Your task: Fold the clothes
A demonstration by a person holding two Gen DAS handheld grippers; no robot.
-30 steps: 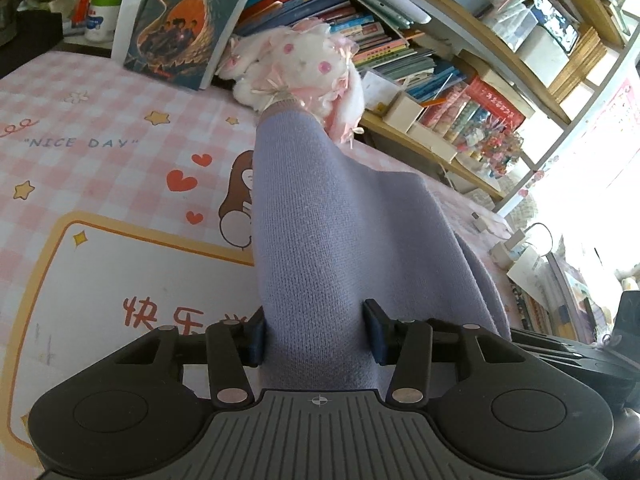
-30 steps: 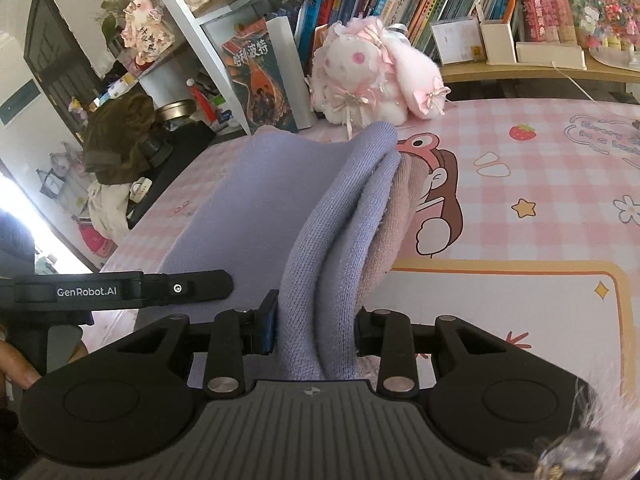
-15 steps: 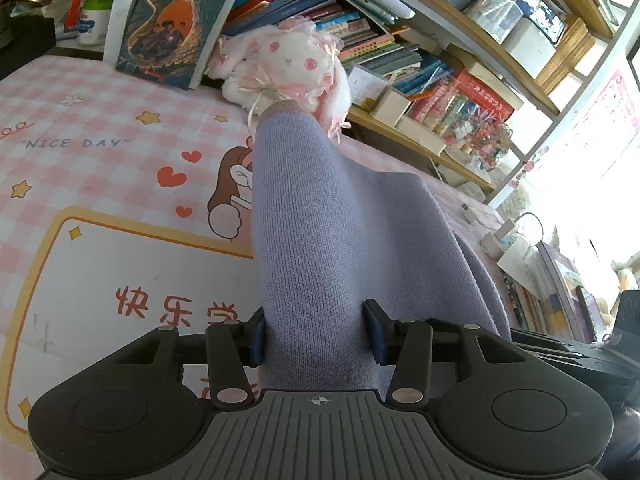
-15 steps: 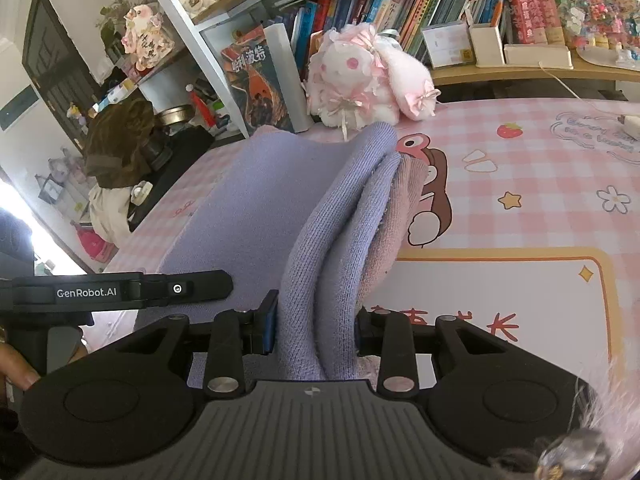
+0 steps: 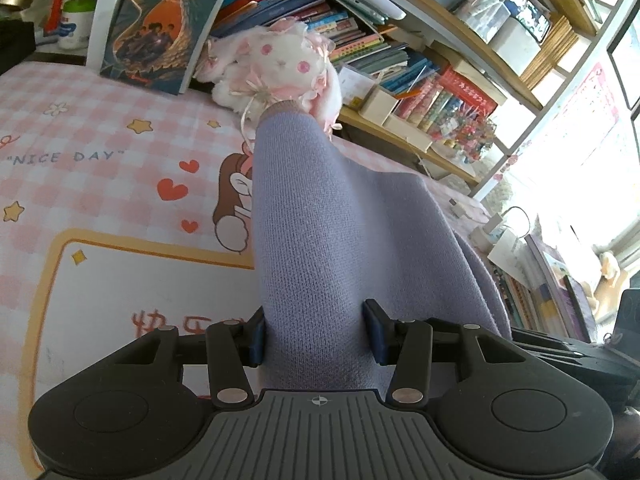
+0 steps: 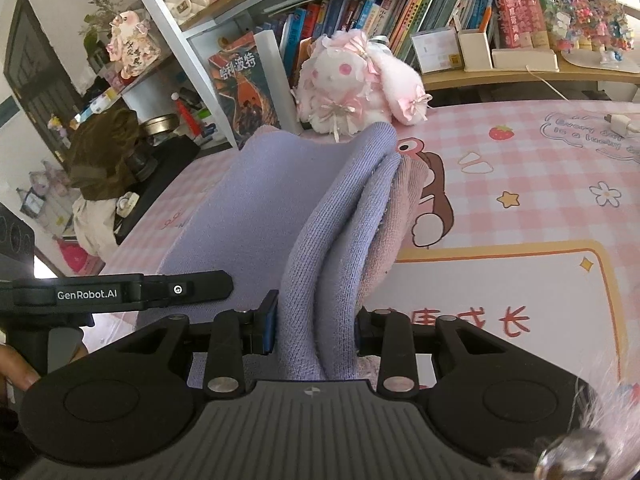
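Over the last second both views have shifted only slightly: the plush rabbit [image 5: 276, 68] and the bookshelf [image 5: 440, 40] sit a little differently in each view, while the grip on the garment is unchanged. This suggests the cloth is being carried slowly across the table [image 5: 80, 152], judged as mid-fold transport, not a release. The left tool [image 5: 316, 332] is clamped on a broad band of the lavender sweater [image 5: 320, 220], with its blue-padded fingers [image 5: 256, 336] pressed against either side of the fabric. The right tool [image 6: 314, 326] is likewise clamped on the sweater [image 6: 320, 248], where several layers are bunched into rounded ridges. The sweater is raised off the table and spans both tools, and its far edge rises toward the plush rabbit in both views. The material is a fine-ribbed knit, soft and thick, that drapes in smooth curves; a paler pink layer [image 6: 396, 216] shows at the right side of the bunch, and whether it is lining or a cuff cannot be told. The table carries a glossy pink checked mat [image 6: 520, 168] printed with cartoon figures. Expect the knit to sag when lowered, so layers may slip out of alignment.
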